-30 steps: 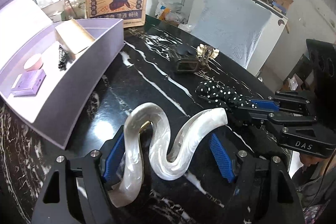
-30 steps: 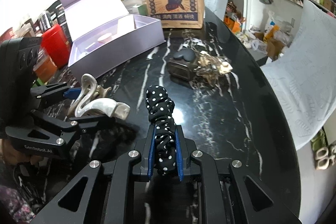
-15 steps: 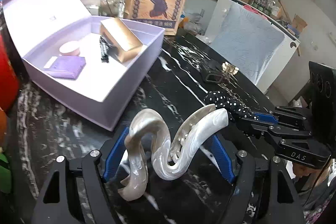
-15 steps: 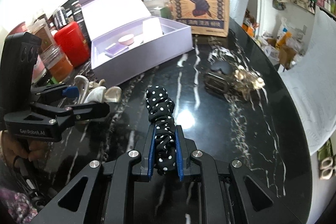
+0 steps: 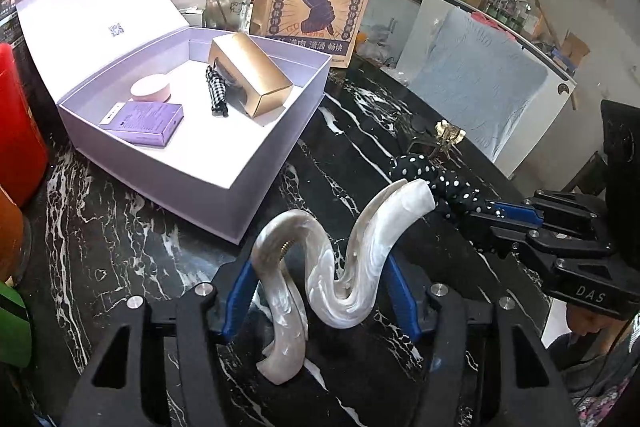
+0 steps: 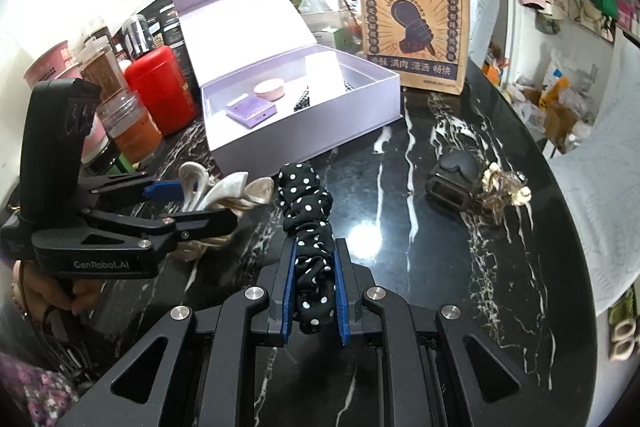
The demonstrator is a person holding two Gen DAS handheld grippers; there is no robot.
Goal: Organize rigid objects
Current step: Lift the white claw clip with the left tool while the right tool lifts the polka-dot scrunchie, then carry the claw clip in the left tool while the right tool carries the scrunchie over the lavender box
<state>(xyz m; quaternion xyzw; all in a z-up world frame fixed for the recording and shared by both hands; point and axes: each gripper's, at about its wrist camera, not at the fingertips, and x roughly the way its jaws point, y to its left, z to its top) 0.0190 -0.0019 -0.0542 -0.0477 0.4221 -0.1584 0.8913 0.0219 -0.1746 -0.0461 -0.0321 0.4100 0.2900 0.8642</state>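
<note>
1. Spanning the whole view: black marbled desk (image 5: 120,227), with the open lilac box (image 5: 192,163) sitting at ten o'clock from both tongs.
2. Closing on the pearly wave hair clip (image 5: 320,267): left tongs (image 5: 316,291), pads squeezing it at either side, clip lifted just short of the box's near corner.
3. Staying clamped on the polka-dot scrunchie (image 6: 308,227): right tongs (image 6: 312,291).
4. Doing it well, likely: carrying the clip over the wall, lowering toward six o'clock of the gold carton (image 5: 250,79), clearing the purple packet (image 5: 144,119).

pearly wavy hair claw (image 5: 320,267), polka-dot scrunchie (image 6: 308,227)
</note>
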